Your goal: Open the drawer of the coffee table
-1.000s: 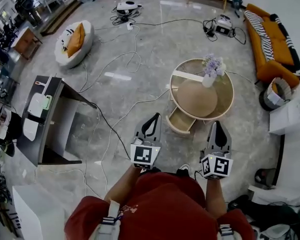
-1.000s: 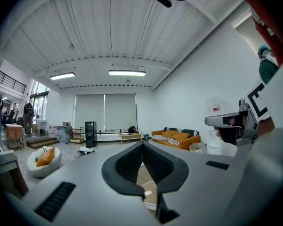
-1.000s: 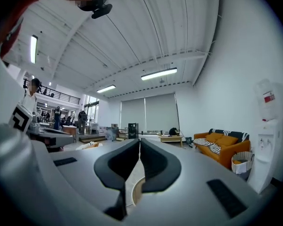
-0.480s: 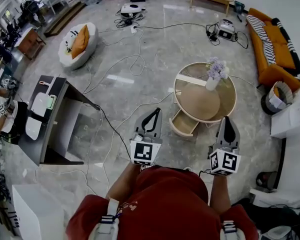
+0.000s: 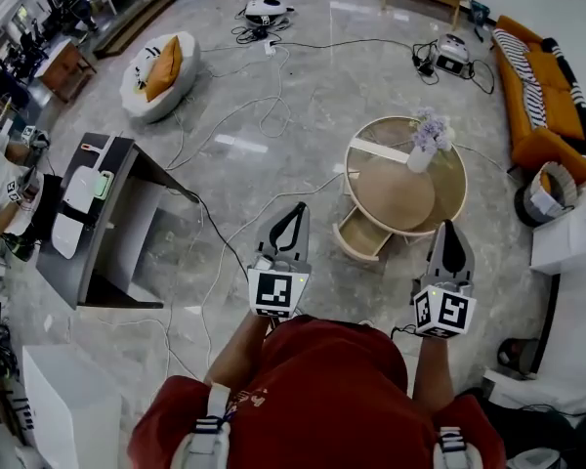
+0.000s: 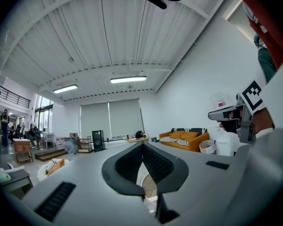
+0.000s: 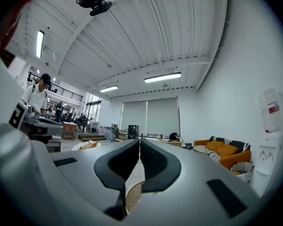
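The round wooden coffee table (image 5: 447, 213) stands on the marble floor ahead of me, right of centre in the head view. Its drawer (image 5: 361, 236) is pulled out toward me, and I can see its empty inside. A white vase of purple flowers (image 5: 426, 142) stands on the tabletop. My left gripper (image 5: 297, 208) is held level, left of the drawer and apart from it, shut and empty. My right gripper (image 5: 450, 226) hangs near the table's front right rim, its jaws together, holding nothing. A slice of the table shows below the jaws (image 7: 132, 194).
Cables (image 5: 259, 115) trail across the floor left of and behind the table. A dark desk (image 5: 103, 223) stands at the left. An orange sofa (image 5: 542, 91) and a basket (image 5: 549, 190) are at the right. A round cushion seat (image 5: 158, 74) lies far left.
Both grippers have lifted a little in front of me and stayed shut. The drawer is pulled out the same amount in all frames.
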Demonstrator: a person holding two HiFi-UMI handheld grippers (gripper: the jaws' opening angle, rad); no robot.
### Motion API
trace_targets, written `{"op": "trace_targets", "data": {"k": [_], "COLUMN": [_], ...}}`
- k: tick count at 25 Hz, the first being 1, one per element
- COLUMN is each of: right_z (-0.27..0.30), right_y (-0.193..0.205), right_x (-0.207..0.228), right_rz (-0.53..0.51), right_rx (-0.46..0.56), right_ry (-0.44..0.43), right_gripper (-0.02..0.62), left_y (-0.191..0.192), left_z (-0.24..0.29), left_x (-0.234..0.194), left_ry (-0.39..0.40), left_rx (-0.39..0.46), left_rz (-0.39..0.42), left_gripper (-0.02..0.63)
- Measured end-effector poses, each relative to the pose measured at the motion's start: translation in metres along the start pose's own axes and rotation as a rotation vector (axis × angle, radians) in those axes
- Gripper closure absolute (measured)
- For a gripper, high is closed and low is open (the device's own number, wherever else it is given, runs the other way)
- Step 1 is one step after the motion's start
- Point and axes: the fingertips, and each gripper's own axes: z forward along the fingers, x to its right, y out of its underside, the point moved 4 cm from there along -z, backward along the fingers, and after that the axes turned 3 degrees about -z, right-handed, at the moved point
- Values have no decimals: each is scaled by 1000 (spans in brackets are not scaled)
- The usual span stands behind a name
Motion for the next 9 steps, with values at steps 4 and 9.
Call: {"op": "trace_targets", "data": {"k": [4, 9], "right_z": [0, 0], "right_y": [-1, 1], "right_x": [-2, 0], "right_rz": [0, 1], "right_rx": [2, 2], "right_ry": [-13, -16], "right_gripper": [572, 572], "left_y": [-2, -2], "left_z": [-2, 0], "left_x": [3, 6], "left_ry": [-2, -2], "left_rx": [-7, 6], "left_rz": [-10, -17], "left_gripper": [591, 591]}}
